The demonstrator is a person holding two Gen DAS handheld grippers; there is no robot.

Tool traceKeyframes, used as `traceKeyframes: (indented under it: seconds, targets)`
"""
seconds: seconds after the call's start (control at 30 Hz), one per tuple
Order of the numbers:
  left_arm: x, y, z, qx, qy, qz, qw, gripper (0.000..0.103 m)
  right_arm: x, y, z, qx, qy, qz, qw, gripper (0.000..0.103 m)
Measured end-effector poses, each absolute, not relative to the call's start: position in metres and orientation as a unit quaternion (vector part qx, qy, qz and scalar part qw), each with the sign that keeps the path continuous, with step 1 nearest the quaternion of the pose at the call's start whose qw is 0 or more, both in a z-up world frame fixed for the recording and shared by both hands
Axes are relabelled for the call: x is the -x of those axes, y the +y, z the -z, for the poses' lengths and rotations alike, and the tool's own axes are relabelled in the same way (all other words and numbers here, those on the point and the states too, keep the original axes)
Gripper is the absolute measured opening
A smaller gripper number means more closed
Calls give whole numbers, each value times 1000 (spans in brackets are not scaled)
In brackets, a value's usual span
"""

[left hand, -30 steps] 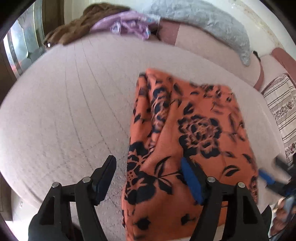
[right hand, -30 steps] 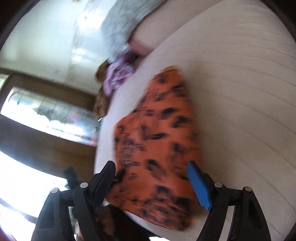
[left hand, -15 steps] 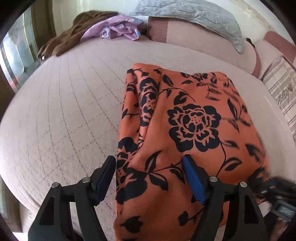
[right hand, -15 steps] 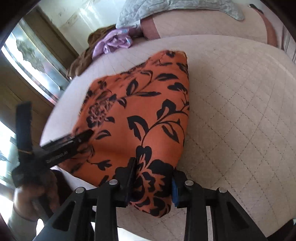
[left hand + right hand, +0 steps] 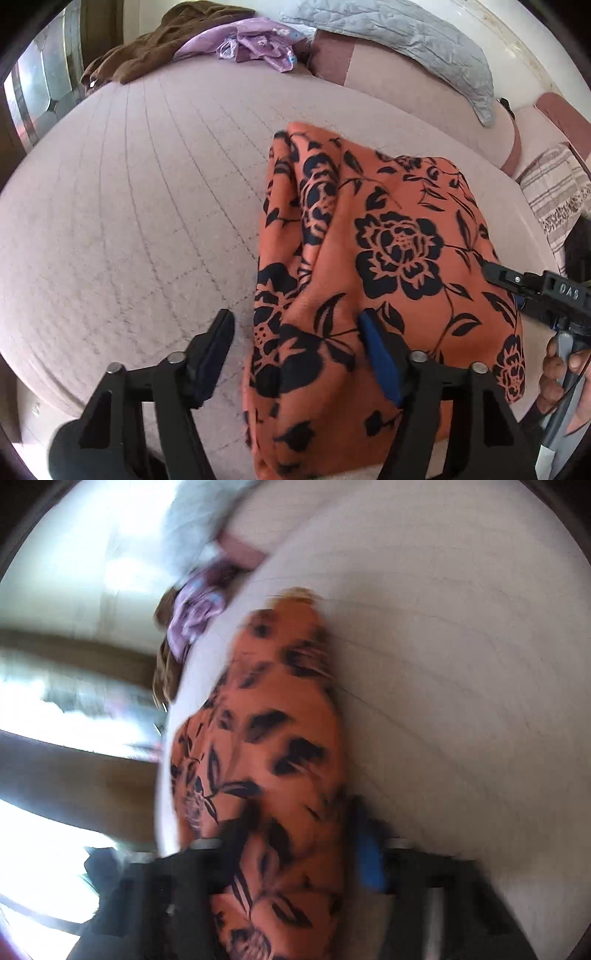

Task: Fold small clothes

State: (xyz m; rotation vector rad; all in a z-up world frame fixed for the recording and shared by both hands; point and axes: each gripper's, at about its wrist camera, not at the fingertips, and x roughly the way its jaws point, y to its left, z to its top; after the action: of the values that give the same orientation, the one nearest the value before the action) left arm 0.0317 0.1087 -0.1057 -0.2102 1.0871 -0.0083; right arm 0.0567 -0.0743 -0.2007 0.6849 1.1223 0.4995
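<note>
An orange cloth with a black flower print (image 5: 388, 258) lies folded on the pale pink quilted bed (image 5: 129, 221), near its front edge. My left gripper (image 5: 295, 347) straddles the cloth's near left edge. Its jaws are closing; the blue right pad (image 5: 376, 354) lies on the cloth and the left pad (image 5: 218, 343) stands clear over the bed. My right gripper (image 5: 299, 845) is shut on the cloth's (image 5: 273, 738) near right corner, in a blurred view. In the left wrist view the right gripper (image 5: 495, 275) reaches onto the cloth from the right, held by a hand (image 5: 557, 373).
At the bed's far end lie a brown garment (image 5: 166, 37), a purple cloth (image 5: 255, 44) and a grey quilted pillow (image 5: 406, 40). A striped cushion (image 5: 554, 192) sits at the right. The bed's front edge runs just below my left gripper.
My right gripper closed on the cloth's near corner and then swung sideways, blurring its view. The left gripper's jaws have narrowed a little over the cloth's left edge.
</note>
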Motion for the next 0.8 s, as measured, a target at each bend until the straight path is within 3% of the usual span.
traceKeyframes:
  seconds: [0.07, 0.13, 0.27, 0.3, 0.33, 0.37, 0.57, 0.63, 0.7, 0.73, 0.8]
  targets:
    - [-27, 113, 89, 119, 499, 15, 858, 62, -50, -49, 169, -197, 499, -217, 815, 39]
    - [-34, 116, 74, 152, 479, 25, 864, 62, -46, -38, 161, -160, 492, -210, 829, 39]
    - [-80, 113, 87, 161, 496, 48, 852, 62, -53, -66, 190, -258, 514, -211, 790, 49]
    - [-88, 113, 94, 157, 512, 44, 843, 56, -50, -70, 191, -267, 516, -213, 786, 50]
    - [-100, 116, 108, 152, 534, 36, 831, 38, -49, -69, 190, -264, 516, -215, 786, 60]
    - [-104, 121, 121, 170, 547, 47, 819, 38, -48, -67, 189, -258, 517, -217, 787, 66]
    - [-100, 131, 138, 198, 530, 66, 822, 41, -52, -79, 154, -276, 456, -225, 816, 66]
    - [-96, 136, 142, 212, 531, 67, 818, 42, -75, -78, 164, -300, 480, -209, 797, 75]
    - [-89, 143, 135, 211, 535, 68, 815, 43, -104, -63, 200, -308, 553, -225, 741, 69]
    - [-89, 144, 133, 207, 534, 66, 817, 44, -108, -59, 207, -304, 557, -228, 738, 56]
    - [-84, 140, 116, 188, 527, 60, 827, 43, -105, -49, 194, -261, 538, -227, 769, 48]
